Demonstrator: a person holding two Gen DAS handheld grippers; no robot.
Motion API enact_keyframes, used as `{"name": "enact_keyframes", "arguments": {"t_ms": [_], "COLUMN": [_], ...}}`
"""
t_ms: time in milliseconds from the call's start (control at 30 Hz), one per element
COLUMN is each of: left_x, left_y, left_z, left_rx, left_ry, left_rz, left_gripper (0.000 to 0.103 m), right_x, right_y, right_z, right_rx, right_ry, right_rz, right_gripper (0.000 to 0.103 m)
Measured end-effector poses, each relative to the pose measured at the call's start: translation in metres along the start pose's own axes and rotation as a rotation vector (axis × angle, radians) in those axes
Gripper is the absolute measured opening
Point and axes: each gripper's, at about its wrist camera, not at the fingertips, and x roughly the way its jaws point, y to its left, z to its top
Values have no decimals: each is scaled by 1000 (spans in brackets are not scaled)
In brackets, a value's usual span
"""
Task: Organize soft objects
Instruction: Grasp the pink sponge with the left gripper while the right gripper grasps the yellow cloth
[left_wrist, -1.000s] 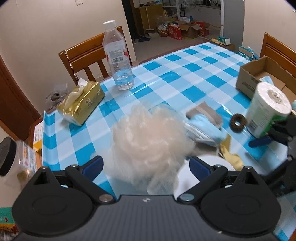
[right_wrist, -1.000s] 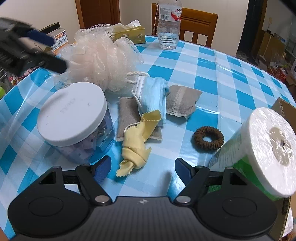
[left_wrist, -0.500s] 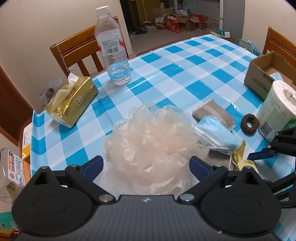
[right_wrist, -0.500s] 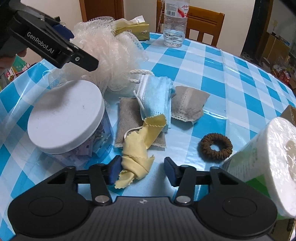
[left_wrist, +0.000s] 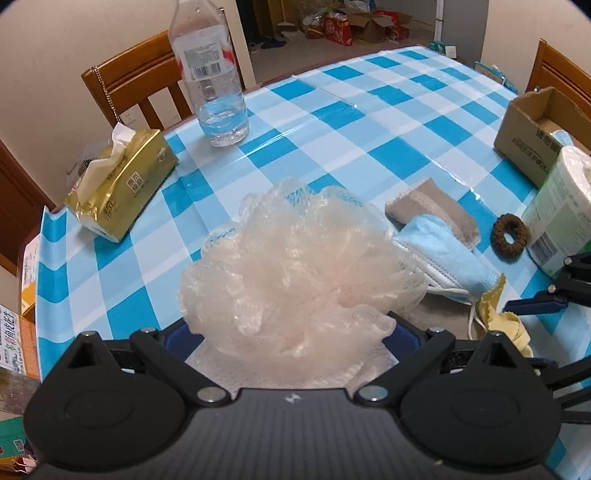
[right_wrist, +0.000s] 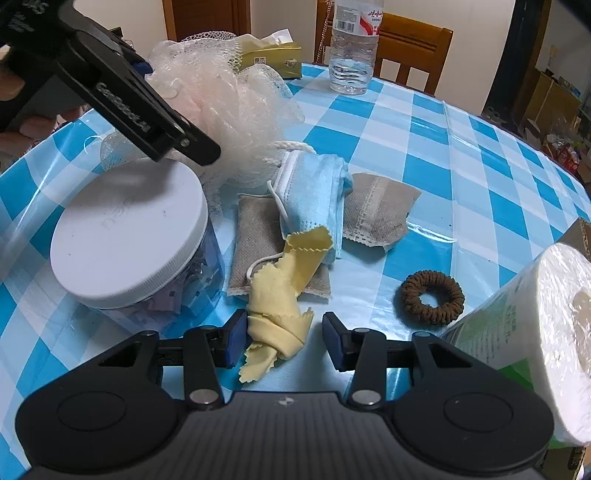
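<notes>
Pale pink, the netted bath pouf (left_wrist: 295, 280) fills my left wrist view, dead ahead of my left gripper (left_wrist: 291, 332). Its near side bulges into the gap and hides both blue pads, so I cannot tell whether they bite or merely flank it. It sits on the blue-and-white checked plastic tablecloth (left_wrist: 369, 122). The cardboard box (left_wrist: 532, 129) lies far off to the right, past the folded blue face mask (left_wrist: 439, 254) and the brown fabric hair scrunchie (left_wrist: 510, 239).

From my right wrist view, my right gripper (right_wrist: 282, 341) stands at a middling width around the near end of the crumpled yellow cloth (right_wrist: 284, 299); one pad touches it, the other stands just clear. The cloth's long axis runs away from me, toward the mask and the grey mesh sachets (right_wrist: 376, 214). I judge this hand nearer the box, whose corner shows at the right edge behind the wrapped white paper roll (right_wrist: 554, 332). A white-lidded clear jar (right_wrist: 129, 229) crowds the left side.
</notes>
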Motion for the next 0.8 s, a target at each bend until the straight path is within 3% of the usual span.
{"name": "enact_keyframes", "arguments": {"t_ms": [167, 233, 467, 800], "left_x": [-1, -2, -7, -23], "left_y": [4, 8, 13, 15], "left_z": [1, 1, 1, 4], "left_rx": [-31, -55, -97, -108], "left_ry": [-9, -8, -12, -36], "left_rz": [-32, -54, -84, -61], "left_gripper": [95, 83, 55, 44], "right_x": [-1, -2, -7, -22], "right_y": [0, 0, 1, -3], "right_z": [0, -1, -1, -1], "right_rx": [-4, -2, -10, -6], "right_ry": [-3, -3, -10, -15], "right_rz": [-7, -5, -3, -6], "right_gripper": [37, 36, 35, 34]}}
